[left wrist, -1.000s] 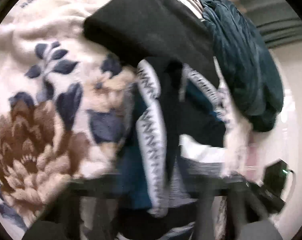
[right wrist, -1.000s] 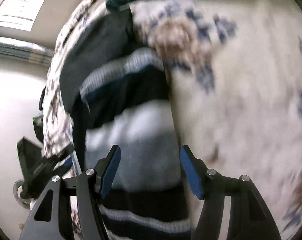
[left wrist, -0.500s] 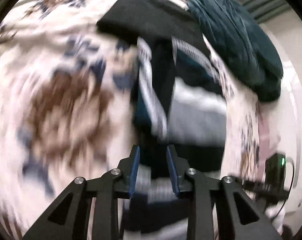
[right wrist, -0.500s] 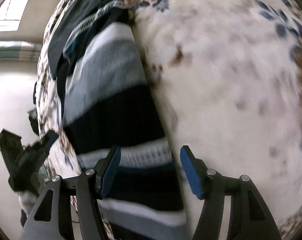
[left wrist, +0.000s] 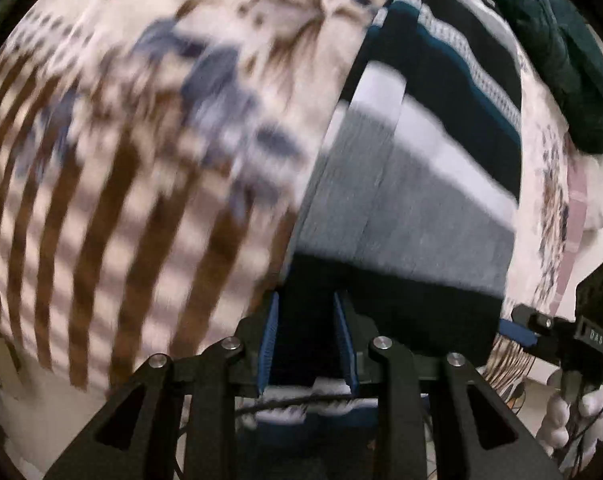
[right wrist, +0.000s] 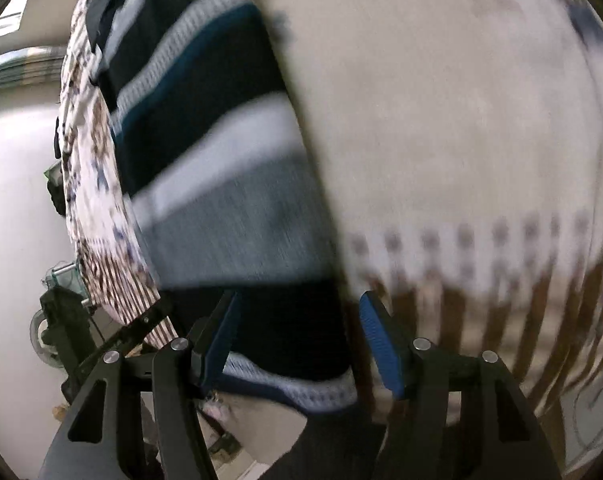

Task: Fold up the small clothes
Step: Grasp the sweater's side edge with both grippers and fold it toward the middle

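Observation:
A striped sweater (left wrist: pixel 421 200) lies flat on the bed, banded in navy, teal, white, grey and black, with one side folded in lengthwise. My left gripper (left wrist: pixel 306 304) hovers over its black band near the hem. The blue pads (left wrist: pixel 269 336) stand a little apart and nothing is pinched between them. In the right wrist view the same sweater (right wrist: pixel 229 200) runs away from me. My right gripper (right wrist: pixel 297 300) is open wide above the black band and the white hem edge. The right gripper also shows at the left view's right edge (left wrist: pixel 541 328), held by a gloved hand (left wrist: pixel 561 412).
A cream fleece blanket (left wrist: pixel 141 160) with blue and brown flowers and brown stripes covers the bed. A dark teal garment (left wrist: pixel 561 60) is heaped at the far right. Beyond the bed's edge are pale floor (right wrist: pixel 13 200) and a small wheel (right wrist: pixel 41 336).
Both grippers swept back along the sweater to its hem end. The left gripper let go of the bunched sweater and its jaws parted slightly. The sweater now lies flat.

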### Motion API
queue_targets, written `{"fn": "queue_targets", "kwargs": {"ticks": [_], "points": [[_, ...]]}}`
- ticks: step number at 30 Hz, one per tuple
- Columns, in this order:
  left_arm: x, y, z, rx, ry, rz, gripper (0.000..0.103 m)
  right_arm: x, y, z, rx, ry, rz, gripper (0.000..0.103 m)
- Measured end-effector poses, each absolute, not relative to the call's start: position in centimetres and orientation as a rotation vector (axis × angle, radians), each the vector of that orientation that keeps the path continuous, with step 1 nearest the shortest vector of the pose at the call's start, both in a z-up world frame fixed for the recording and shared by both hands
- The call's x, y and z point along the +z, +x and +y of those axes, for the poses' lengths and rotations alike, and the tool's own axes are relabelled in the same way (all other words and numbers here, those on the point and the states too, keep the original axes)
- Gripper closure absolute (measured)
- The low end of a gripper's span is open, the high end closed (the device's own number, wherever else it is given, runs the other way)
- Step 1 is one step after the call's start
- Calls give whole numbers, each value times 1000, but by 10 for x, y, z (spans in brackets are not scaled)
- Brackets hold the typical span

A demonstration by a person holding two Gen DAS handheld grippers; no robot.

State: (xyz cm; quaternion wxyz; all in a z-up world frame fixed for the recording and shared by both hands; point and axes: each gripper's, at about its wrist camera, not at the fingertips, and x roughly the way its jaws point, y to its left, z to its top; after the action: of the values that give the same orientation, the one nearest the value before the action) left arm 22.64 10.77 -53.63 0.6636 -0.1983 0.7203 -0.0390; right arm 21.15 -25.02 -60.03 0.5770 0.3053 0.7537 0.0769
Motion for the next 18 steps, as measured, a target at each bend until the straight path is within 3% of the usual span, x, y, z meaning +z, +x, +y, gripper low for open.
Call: {"fn": "queue_targets", "kwargs": {"ticks": [4,6,7,8,9,16,17,18], "points": [[-536,212,99,-107,-446,1612,78,-622,163,-250,174,754,1825,39],[-527,210,94,-122,-407,1550,87,-632,144,-247,188,805,1825,41],[-523,208,93,-132,-398,1523,99,-634,144,-243,193,819,1815,47],[-521,205,94,-144,-394,1509,100,-634,139,-239,214,833,1799,78],[-515,204,94,-137,-372,1487,100,-633,137,-237,220,837,1783,90],[-517,185,113,-150,-294,1489,101,-622,119,-226,218,745,1765,89],[-518,187,109,-167,-303,1484,99,-621,123,-227,222,748,1758,85],[-517,189,103,-174,-319,1483,99,-621,126,-228,230,764,1752,74]]}}
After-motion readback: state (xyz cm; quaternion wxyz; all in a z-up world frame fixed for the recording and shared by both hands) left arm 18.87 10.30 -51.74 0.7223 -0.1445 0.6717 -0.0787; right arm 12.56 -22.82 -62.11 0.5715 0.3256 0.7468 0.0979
